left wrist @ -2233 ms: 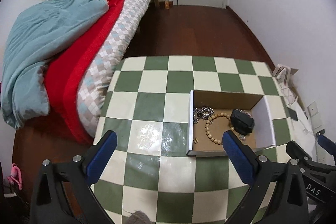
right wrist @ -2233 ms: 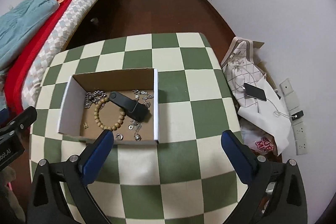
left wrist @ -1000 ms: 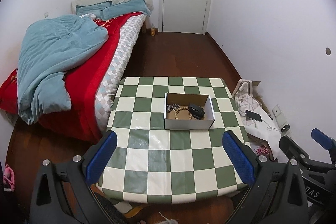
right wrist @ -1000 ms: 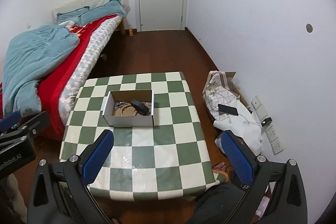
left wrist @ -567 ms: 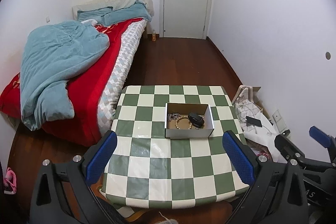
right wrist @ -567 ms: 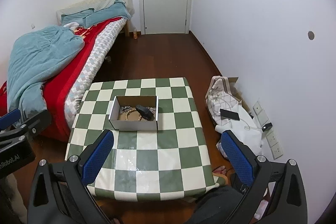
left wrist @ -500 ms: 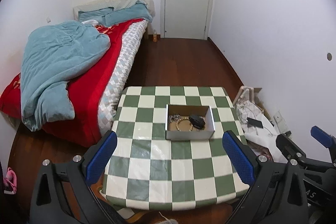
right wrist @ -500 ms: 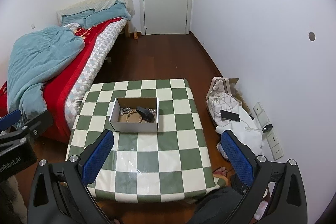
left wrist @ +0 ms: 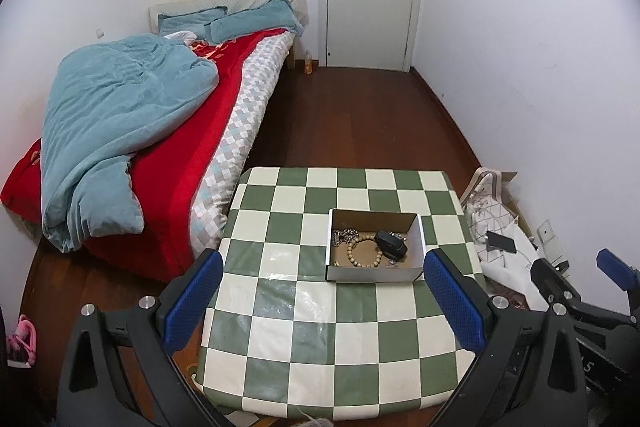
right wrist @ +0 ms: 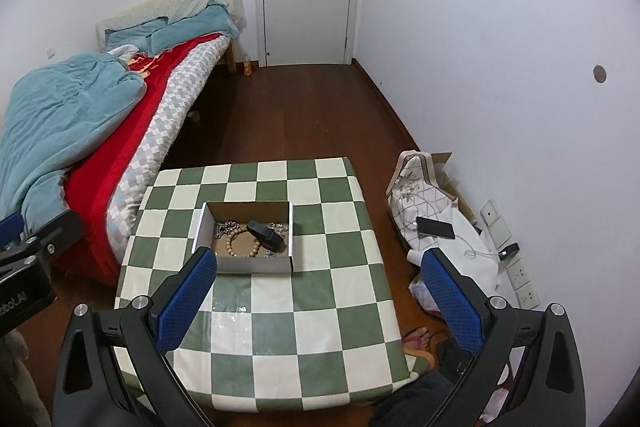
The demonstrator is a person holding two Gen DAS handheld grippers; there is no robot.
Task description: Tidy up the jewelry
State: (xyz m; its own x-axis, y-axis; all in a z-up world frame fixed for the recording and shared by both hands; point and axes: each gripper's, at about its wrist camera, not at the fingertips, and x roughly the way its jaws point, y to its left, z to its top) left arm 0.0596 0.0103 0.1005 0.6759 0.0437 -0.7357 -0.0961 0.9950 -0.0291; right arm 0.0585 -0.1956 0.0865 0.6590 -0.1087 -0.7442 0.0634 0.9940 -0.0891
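Small open cardboard box (left wrist: 375, 273) sits on the green-and-white checked desk (left wrist: 320, 327), well away from both grippers. Inside: a wooden bead bracelet (left wrist: 362, 254), a silver chain (left wrist: 345, 236), a black case (left wrist: 391, 244). Left gripper (left wrist: 320, 301) fingers wide apart, holding nothing. Right gripper (right wrist: 316, 297) fingers wide apart too, holding nothing. Red bed (left wrist: 168, 163) beside the desk.

Jewelry box (left wrist: 374, 274) on checkered table (left wrist: 296, 307)

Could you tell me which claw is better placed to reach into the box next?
Marginally the left claw: the box sits between its open fingers, while it lies left of centre for the right claw.
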